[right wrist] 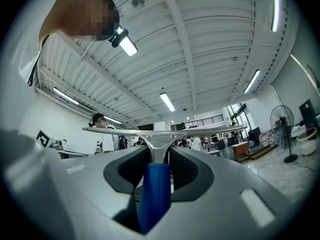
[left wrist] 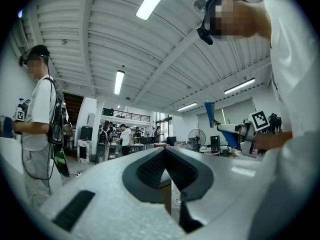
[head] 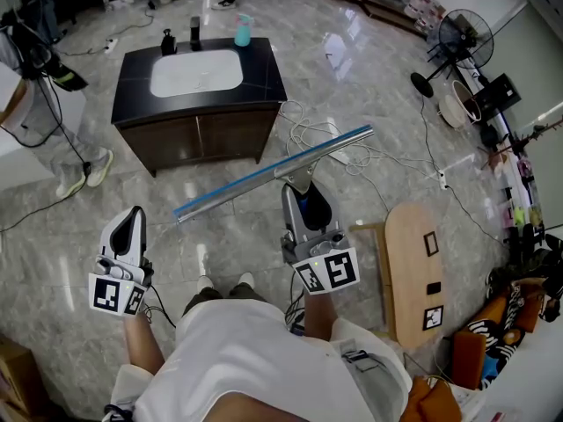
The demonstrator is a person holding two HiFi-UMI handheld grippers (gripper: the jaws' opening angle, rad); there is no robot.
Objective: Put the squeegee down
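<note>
The squeegee point(head: 273, 171) has a long metal blade and a blue handle point(head: 306, 207). My right gripper point(head: 297, 189) is shut on that handle and holds the blade out level above the marble floor, in front of the vanity. In the right gripper view the blue handle point(right wrist: 155, 194) runs between the jaws, and the metal blade point(right wrist: 160, 130) spans across just beyond my right gripper point(right wrist: 160, 154). My left gripper point(head: 134, 213) hangs at the lower left, shut with nothing in it. In its own view the left gripper point(left wrist: 164, 153) has its jaws meeting at the tips.
A dark vanity point(head: 259, 86) with a white sink stands ahead, with a teal bottle point(head: 243, 31) and black dispensers on top. White cables point(head: 318, 135) lie on the floor, a wooden board point(head: 412, 271) lies at the right, and a fan point(head: 457, 35) stands at the back right. A person point(head: 48, 112) stands at the left.
</note>
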